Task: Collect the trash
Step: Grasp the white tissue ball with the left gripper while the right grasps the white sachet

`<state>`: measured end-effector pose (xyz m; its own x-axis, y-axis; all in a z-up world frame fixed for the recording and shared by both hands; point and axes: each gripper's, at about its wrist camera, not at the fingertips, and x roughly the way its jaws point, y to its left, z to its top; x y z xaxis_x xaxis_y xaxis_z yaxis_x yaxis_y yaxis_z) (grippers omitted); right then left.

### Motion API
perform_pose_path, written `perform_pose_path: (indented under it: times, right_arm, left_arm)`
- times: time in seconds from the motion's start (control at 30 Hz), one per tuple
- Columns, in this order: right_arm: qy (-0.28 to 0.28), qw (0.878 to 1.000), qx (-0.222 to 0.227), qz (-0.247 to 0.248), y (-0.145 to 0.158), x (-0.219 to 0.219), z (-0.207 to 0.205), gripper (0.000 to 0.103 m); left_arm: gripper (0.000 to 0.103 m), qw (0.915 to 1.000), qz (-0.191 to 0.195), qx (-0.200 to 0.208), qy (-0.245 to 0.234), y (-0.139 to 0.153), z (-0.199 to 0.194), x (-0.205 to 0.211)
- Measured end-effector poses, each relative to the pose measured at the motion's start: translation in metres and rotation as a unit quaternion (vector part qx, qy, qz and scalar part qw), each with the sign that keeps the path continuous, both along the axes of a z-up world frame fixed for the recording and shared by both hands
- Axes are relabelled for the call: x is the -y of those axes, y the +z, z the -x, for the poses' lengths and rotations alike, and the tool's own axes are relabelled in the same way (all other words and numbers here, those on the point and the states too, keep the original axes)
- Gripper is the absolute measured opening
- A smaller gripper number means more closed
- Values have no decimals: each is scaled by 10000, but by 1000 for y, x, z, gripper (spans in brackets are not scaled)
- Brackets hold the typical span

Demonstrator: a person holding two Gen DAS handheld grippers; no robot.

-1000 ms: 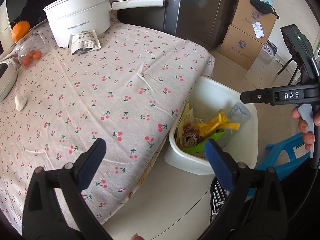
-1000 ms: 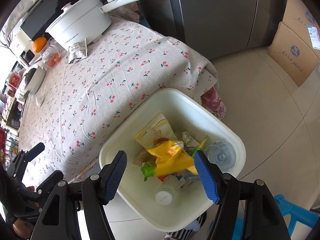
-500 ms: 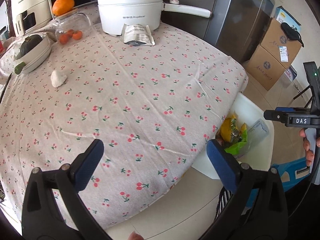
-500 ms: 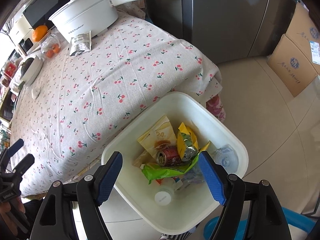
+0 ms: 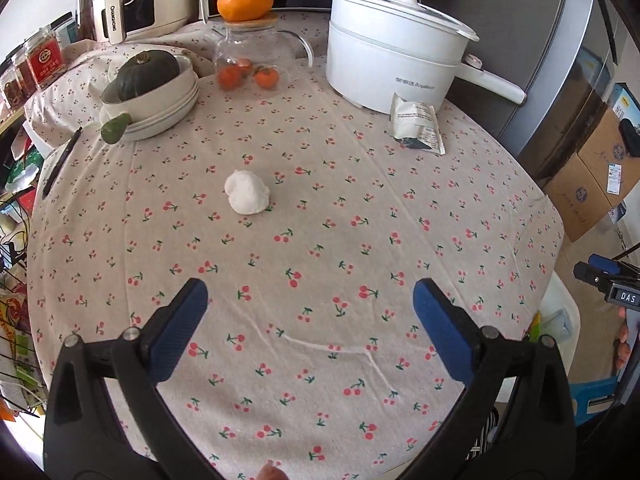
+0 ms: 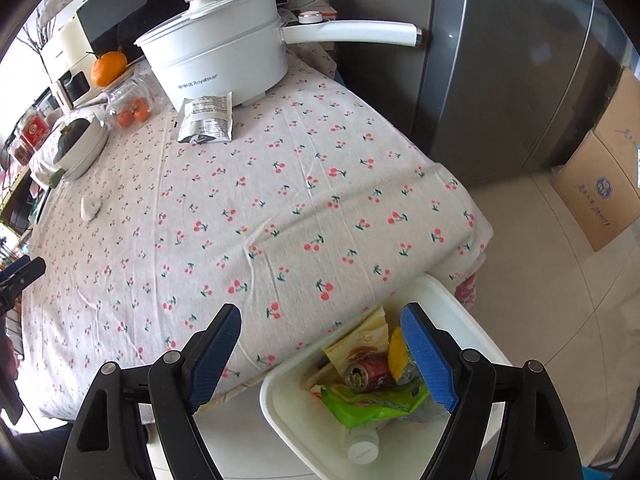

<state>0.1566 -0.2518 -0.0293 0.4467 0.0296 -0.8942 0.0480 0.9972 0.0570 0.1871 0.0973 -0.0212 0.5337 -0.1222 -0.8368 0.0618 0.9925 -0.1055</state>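
Note:
A crumpled white tissue (image 5: 246, 197) lies mid-table on the cherry-print cloth; it also shows in the right wrist view (image 6: 90, 207). An empty white-and-grey packet (image 5: 417, 127) leans by the white pot, also in the right wrist view (image 6: 207, 119). The white bin (image 6: 452, 300) stands on the floor by the table's edge, holding wrappers, a red can (image 6: 370, 374) and a bottle. My left gripper (image 5: 310, 320) is open and empty over the table's near part. My right gripper (image 6: 320, 356) is open and empty over the table edge and bin.
A white electric pot (image 5: 394, 50) with a long handle stands at the back. A glass jug with small oranges (image 5: 256, 62), bowls with a dark squash (image 5: 150, 80) and a pen (image 5: 60, 162) lie left. Cardboard boxes (image 6: 600, 184) and a grey fridge (image 6: 500, 60) stand right.
My left gripper has swung left from the bin to face the table, bringing the tissue to the middle. My right gripper has drawn back from over the bin toward the table edge.

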Motion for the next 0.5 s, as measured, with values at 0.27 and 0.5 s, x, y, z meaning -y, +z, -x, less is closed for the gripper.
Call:
perform_pose_path:
  times: [0.27,0.5]
  right_arm:
    - [158,9994,301,109,-5,-37,-64,84]
    - [358,9977,577,6,-19,-68,-104,85]
  left_arm:
    - [98,9990,-136,375,200,-25,-46,-36]
    - [71,9991,132,401,-18,-51,-73,-41]
